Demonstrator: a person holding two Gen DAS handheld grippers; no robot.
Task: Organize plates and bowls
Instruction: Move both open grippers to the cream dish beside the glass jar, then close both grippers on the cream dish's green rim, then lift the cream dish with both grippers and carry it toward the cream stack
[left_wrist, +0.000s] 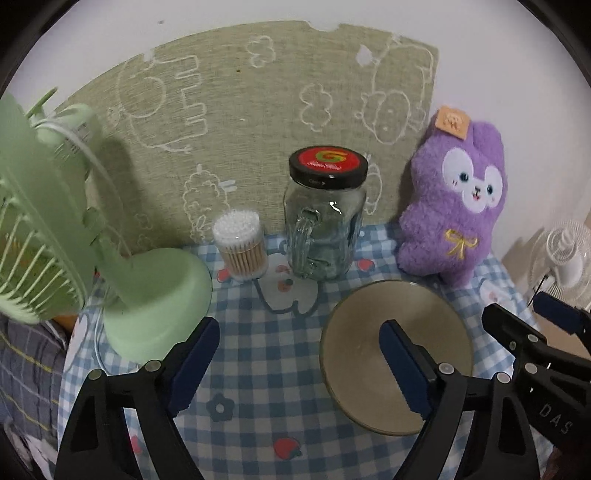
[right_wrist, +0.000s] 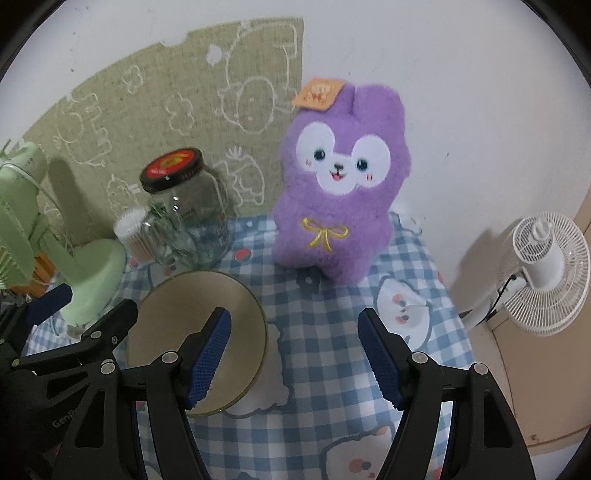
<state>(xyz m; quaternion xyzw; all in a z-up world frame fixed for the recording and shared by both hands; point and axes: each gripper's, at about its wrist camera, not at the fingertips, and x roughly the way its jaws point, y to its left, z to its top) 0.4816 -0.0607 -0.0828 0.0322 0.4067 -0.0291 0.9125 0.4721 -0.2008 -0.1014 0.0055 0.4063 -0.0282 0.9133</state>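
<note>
A single round beige bowl (left_wrist: 360, 332) (right_wrist: 173, 314) sits on the blue checked tablecloth (left_wrist: 266, 354) (right_wrist: 325, 332). My left gripper (left_wrist: 297, 332) hovers over the cloth with its jaws wide apart; its right finger (left_wrist: 402, 369) hangs over the bowl's hollow and nothing is between the pads. My right gripper (right_wrist: 293, 319) is open too, with its left finger (right_wrist: 208, 358) over the bowl's right part and bare cloth between the fingers. Each gripper shows at the edge of the other's view, the right gripper (left_wrist: 517, 308) beside the bowl and the left gripper (right_wrist: 96, 299) at its far side.
Behind the bowl stand a lidded glass jar (left_wrist: 325, 221) (right_wrist: 184, 221), a tub of cotton swabs (left_wrist: 242, 247) and a purple plush toy (left_wrist: 454, 206) (right_wrist: 332, 206). A green desk fan (left_wrist: 155, 295) (right_wrist: 92, 280) stands at the left. A white fan (right_wrist: 543, 269) stands beyond the table's right edge.
</note>
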